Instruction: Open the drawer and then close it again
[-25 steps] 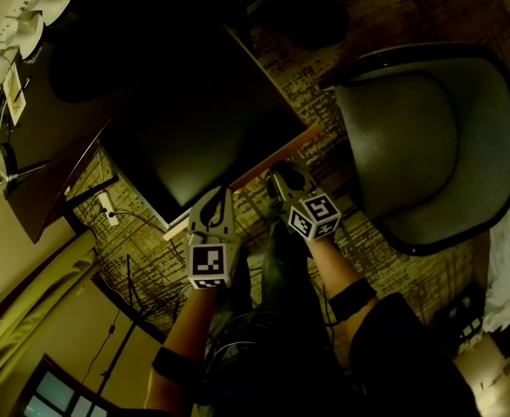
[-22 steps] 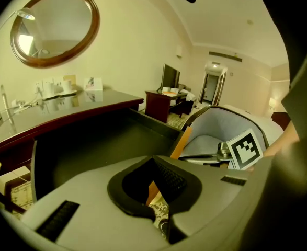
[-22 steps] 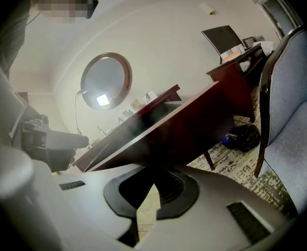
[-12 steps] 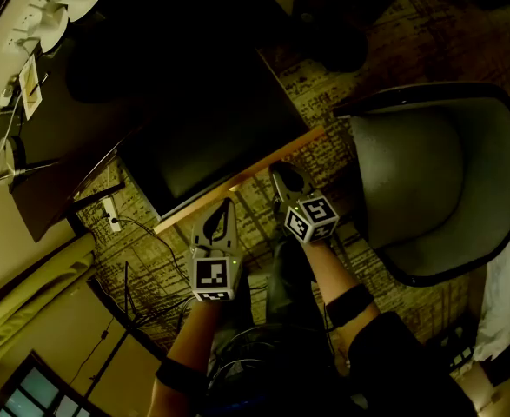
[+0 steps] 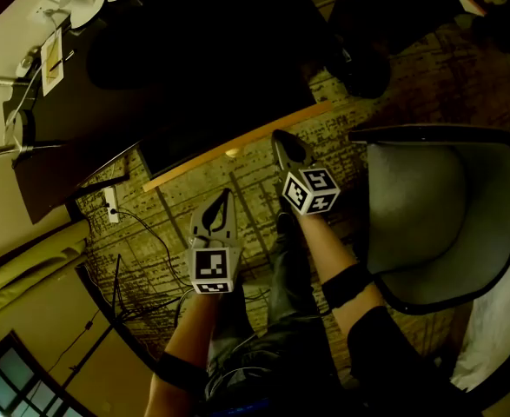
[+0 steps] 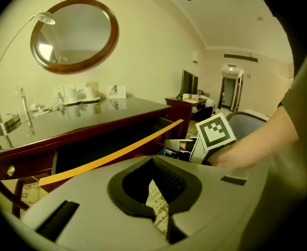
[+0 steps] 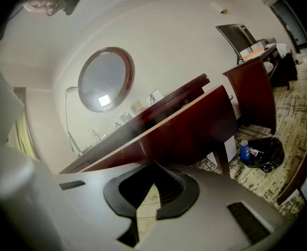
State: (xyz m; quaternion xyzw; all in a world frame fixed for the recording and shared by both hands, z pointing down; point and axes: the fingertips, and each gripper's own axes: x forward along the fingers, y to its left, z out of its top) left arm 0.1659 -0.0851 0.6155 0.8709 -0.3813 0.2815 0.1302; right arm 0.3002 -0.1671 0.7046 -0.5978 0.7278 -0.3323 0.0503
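The desk drawer stands partly open, its pale wooden top edge running slantwise under the dark desk top. My right gripper is shut and empty, with its tips against that front edge. In the right gripper view the dark red drawer front fills the middle, close up. My left gripper is shut and empty, a short way back from the drawer over the carpet. The left gripper view shows the drawer's orange edge, its dark inside, and the right gripper's marker cube.
A grey armchair stands close at the right. A power strip and cables lie on the patterned carpet at the left. A round mirror hangs above the desk. A black bag with a blue bottle sits on the floor beyond the desk.
The drawer has slid back into the desk, so less of its inside shows. My right gripper went forward with its front edge. My left gripper now trails apart from it.
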